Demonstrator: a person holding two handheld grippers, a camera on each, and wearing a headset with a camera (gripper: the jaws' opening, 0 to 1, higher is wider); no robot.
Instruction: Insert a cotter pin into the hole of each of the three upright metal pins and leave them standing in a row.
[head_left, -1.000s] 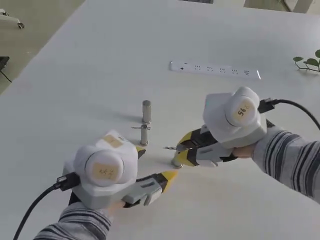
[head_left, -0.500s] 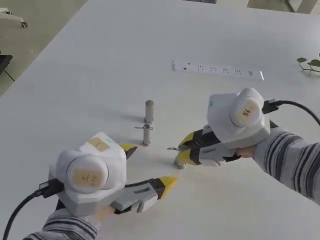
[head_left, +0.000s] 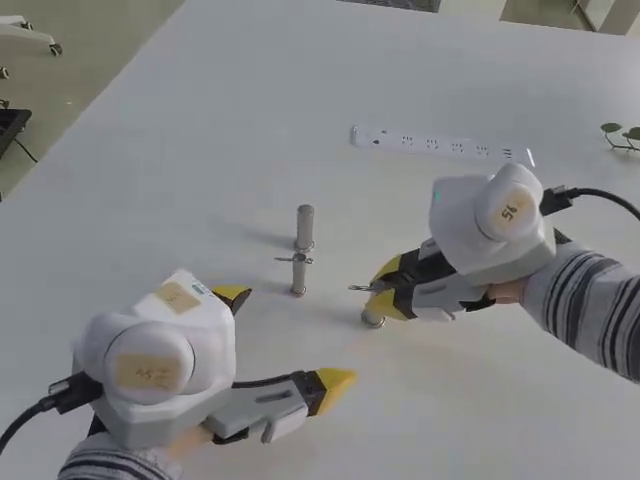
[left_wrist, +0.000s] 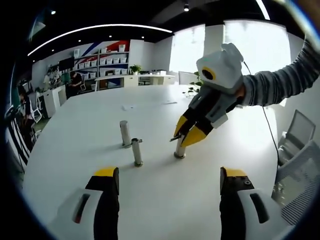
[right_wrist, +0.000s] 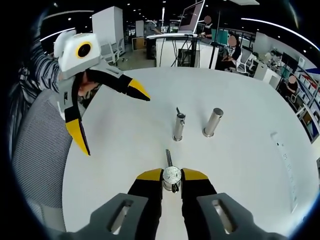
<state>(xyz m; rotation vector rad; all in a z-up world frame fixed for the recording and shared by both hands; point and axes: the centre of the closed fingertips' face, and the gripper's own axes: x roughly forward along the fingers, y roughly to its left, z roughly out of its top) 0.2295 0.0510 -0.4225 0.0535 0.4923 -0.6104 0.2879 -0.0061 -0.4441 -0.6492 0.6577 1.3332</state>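
Three metal pins stand upright near the middle of the table. The row runs from the far pin through the middle pin to the near pin, which is rightmost and closest to the table's near edge.

The right gripper is clenched about the top of the near pin, with one jaw on each side of its round head, as the right gripper view makes plain. A cotter pin pokes out just past the jaw tips. It lies level with the table and along the line of the jaws, its free end aimed toward the table's left edge. It looks to pass through the near pin's hole (how deep it sits I cannot tell).

The axis that matters is therefore the cotter pin's. Any further seating calls for a push straight along it, across the upright pin, without tipping that pin over.

The middle pin carries a seated cotter pin crosswise near its top. The far pin's hole looks unfilled, though it is too small to be sure.

The left gripper hovers toward the near edge with its jaws spread wide and holding nothing, well apart from the row. A power strip lies toward the far edge.
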